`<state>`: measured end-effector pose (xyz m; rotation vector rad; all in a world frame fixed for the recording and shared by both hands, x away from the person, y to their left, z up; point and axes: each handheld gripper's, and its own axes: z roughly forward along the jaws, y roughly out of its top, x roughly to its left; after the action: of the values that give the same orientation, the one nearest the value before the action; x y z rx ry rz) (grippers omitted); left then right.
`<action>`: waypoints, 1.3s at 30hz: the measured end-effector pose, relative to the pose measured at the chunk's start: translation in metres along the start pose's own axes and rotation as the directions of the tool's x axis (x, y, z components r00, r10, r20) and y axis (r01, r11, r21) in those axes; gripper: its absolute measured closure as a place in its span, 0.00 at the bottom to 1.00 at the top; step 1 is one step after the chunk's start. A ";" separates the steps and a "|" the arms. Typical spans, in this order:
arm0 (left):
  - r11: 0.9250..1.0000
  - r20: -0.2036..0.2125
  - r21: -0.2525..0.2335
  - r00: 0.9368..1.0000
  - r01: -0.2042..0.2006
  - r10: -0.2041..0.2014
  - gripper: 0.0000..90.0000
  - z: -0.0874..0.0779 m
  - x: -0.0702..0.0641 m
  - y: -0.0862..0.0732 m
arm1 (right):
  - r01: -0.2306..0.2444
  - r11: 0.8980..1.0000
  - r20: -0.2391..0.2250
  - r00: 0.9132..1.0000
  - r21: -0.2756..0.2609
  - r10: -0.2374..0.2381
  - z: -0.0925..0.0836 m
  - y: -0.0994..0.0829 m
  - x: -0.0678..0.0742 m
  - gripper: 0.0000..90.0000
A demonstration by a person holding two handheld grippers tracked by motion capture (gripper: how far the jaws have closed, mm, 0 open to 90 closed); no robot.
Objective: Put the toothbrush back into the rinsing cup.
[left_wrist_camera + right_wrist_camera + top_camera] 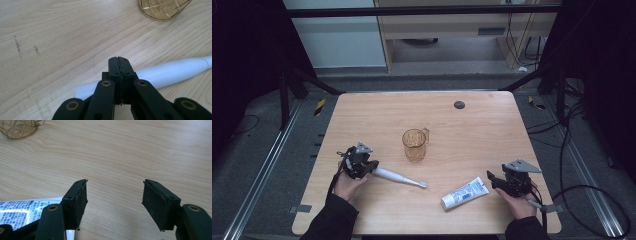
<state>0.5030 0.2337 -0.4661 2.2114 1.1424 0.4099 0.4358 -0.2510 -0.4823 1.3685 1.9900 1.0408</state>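
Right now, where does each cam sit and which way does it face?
High view: above the person's side, looking forward and down on the table; forearms and both hands show.
Left gripper view: on the left gripper, along shut fingers over the white electric toothbrush.
Right gripper view: on the right gripper, open, toothpaste tube at left.
Shared: the amber glass mug appears in all three.

A light wooden desk [427, 107] is standing on grey floor [257, 150]. Beyond the desk, a pale cabinet [462, 30] is sitting against a white wall panel [337, 40]. Black cables [582, 165] are trailing right of the desk, and darkness is flanking both sides.
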 end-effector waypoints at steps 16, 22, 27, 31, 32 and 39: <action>1.000 0.017 0.009 1.000 -0.026 0.026 1.00 -0.004 -0.006 -0.004 | 0.008 1.000 0.002 1.000 0.009 -0.008 0.001 0.000 0.000 0.39; 0.999 0.024 0.011 0.999 -0.030 0.030 1.00 -0.005 -0.008 -0.004 | 0.006 1.000 -0.001 1.000 0.012 -0.006 0.001 0.000 0.000 0.39; 0.999 0.032 -0.004 0.999 -0.038 0.038 1.00 -0.005 -0.010 -0.001 | 0.005 1.000 0.001 1.000 0.010 -0.005 0.001 0.000 0.000 0.39; 0.999 0.046 -0.019 0.998 -0.049 0.050 1.00 -0.001 -0.011 0.006 | -0.002 1.000 -0.005 1.000 0.014 0.002 0.002 0.001 0.000 0.39; 0.999 0.046 -0.019 0.998 -0.049 0.050 1.00 -0.001 -0.011 0.006 | -0.002 1.000 -0.005 1.000 0.014 0.002 0.002 0.001 0.000 0.39; 0.996 0.090 -0.016 0.992 -0.091 0.092 1.00 0.013 -0.024 0.014 | 0.007 1.000 -0.002 1.000 0.013 -0.007 0.003 0.001 0.000 0.39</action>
<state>0.5051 0.2029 -0.4672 2.2542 0.9910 0.3495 0.4383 -0.2498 -0.4830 1.3668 2.0047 1.0290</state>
